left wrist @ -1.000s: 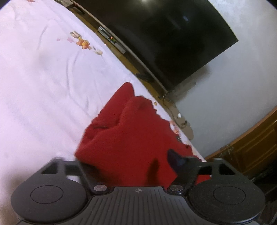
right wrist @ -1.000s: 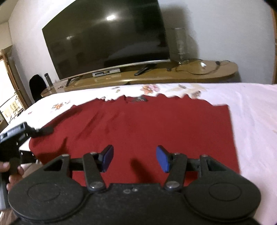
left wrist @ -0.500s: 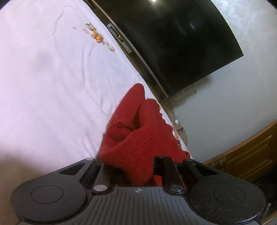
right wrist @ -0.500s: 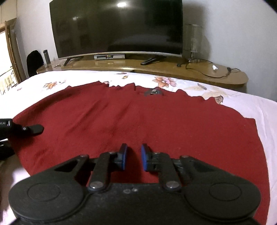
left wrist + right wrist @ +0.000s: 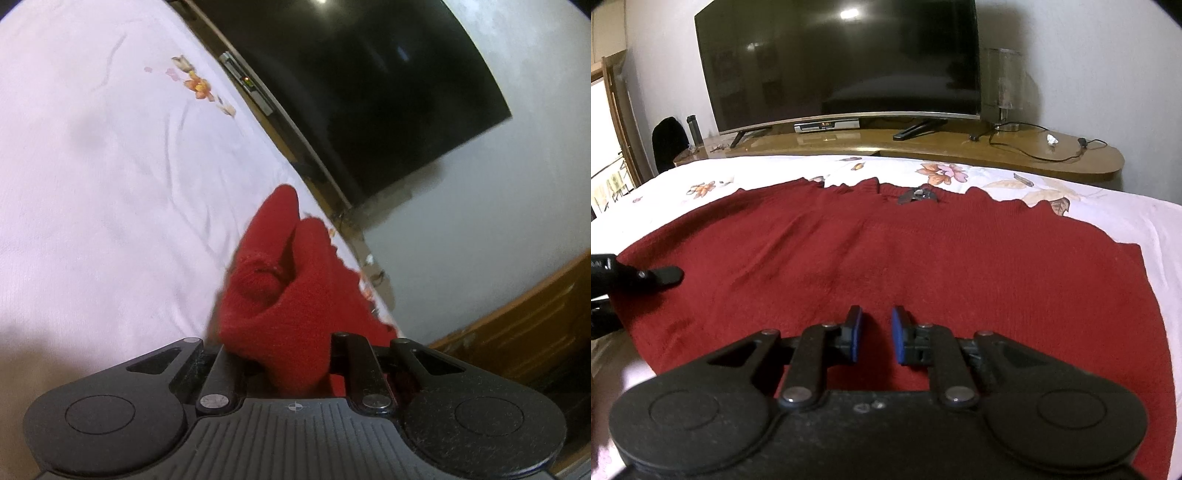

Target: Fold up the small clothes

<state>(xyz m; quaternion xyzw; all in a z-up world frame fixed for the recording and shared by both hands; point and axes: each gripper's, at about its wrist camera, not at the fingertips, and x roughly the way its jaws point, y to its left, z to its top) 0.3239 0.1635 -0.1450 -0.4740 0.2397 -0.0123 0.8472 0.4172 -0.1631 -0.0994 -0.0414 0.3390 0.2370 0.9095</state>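
Since half a second ago the right gripper [image 5: 874, 334] has come a little lower and nearer over the red sweater [image 5: 923, 258], and its blue pads [image 5: 854, 338] have stayed close together with only a narrow gap; nothing is seen between them, so they do not hold the cloth. The sweater lies spread flat on the white bedsheet [image 5: 1126, 214], with its neck and a dark label toward the far side. At its left edge the left gripper [image 5: 661, 275] reaches in and pinches the cloth. In the left wrist view, the left gripper [image 5: 284, 354] is clamped on a bunch of the red sweater [image 5: 288, 288], which rises in folds just in front of the fingers; the pads themselves are hidden by the fabric. The bedsheet [image 5: 92, 184] has small flower prints. Behind the bed stands a wooden TV bench [image 5: 923, 147] with a large dark television [image 5: 842, 62], a black cable and a lamp [image 5: 1004, 92] at the right.
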